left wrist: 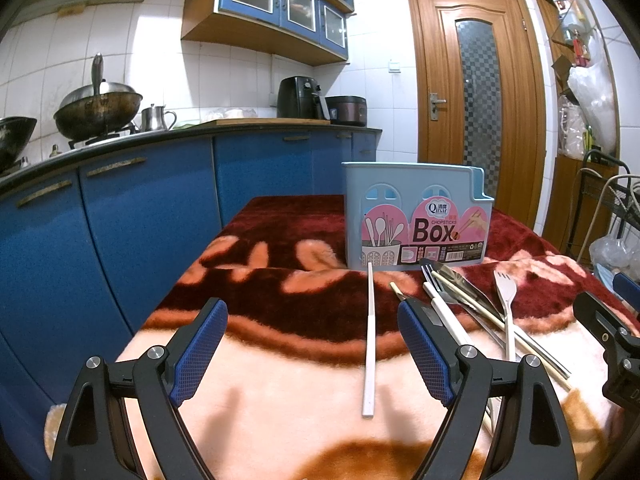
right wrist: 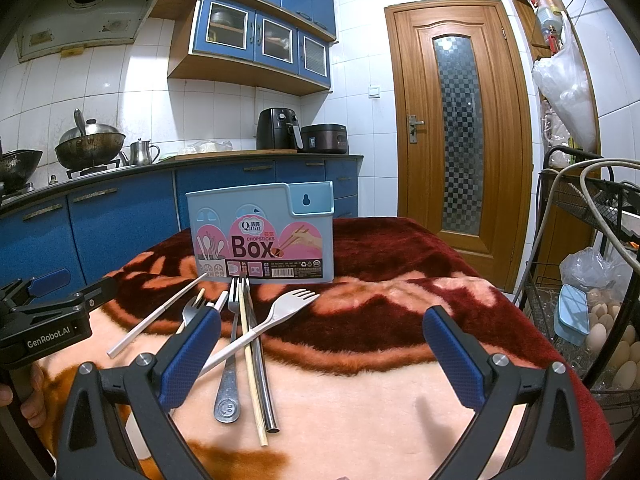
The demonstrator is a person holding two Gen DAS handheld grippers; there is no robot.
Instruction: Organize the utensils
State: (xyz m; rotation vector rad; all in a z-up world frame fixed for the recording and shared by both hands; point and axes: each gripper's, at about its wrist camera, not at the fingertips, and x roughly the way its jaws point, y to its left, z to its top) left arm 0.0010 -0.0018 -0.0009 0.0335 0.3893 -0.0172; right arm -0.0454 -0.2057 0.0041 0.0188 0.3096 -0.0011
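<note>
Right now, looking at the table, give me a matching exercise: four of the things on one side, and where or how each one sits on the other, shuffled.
Things:
1. blue chopsticks box
2. white chopstick
3. white plastic fork
4. steel fork

Places or states:
A. lies alone on the blanket, left of the pile
B. stands upright behind the utensils
C. lies slanted across the pile, tines to the right
D. lies in the pile, tines toward the box

Pairs: 1-B, 2-A, 3-C, 4-D
</note>
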